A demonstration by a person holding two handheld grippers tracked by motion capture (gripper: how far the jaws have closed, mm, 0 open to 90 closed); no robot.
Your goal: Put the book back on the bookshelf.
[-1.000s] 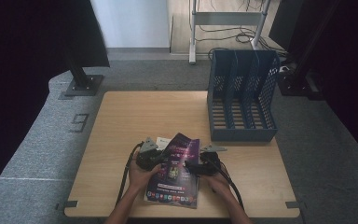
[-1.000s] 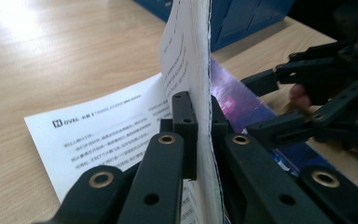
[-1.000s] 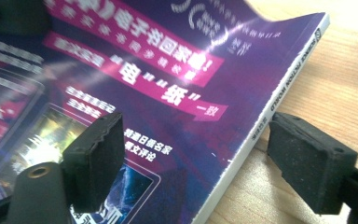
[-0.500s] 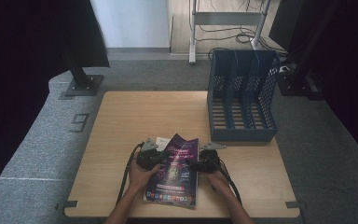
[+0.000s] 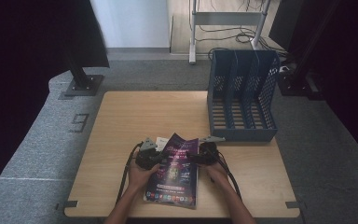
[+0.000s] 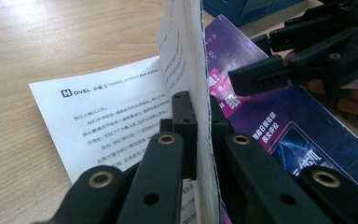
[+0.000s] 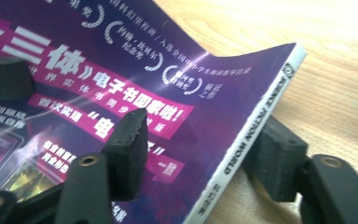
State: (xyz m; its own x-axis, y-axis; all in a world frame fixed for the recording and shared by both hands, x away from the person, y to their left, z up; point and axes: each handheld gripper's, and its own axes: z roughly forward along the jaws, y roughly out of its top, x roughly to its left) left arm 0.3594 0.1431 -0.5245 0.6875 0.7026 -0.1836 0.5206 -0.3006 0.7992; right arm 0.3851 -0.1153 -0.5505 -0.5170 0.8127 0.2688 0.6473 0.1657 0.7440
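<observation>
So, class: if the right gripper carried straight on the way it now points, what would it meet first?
The magazine: the right gripper has been closing around its spine edge, one jaw above the purple cover, one beneath. Beyond it probably comes the left gripper.

Glossy purple paper cover on the magazine (image 7: 135, 79), with matt white printed pages (image 6: 116, 121) inside. Pale, smooth wood-grain bench (image 5: 135, 116); matt black plastic left gripper (image 6: 196, 154) and right gripper (image 7: 200, 161). Blue perforated plastic file rack (image 5: 242, 100); grey, rough carpet floor (image 5: 42, 144).

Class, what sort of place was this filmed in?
Probably an office or lab set up for recording: a wooden table on grey carpet, a blue file rack, and cables around a metal stand behind.
</observation>
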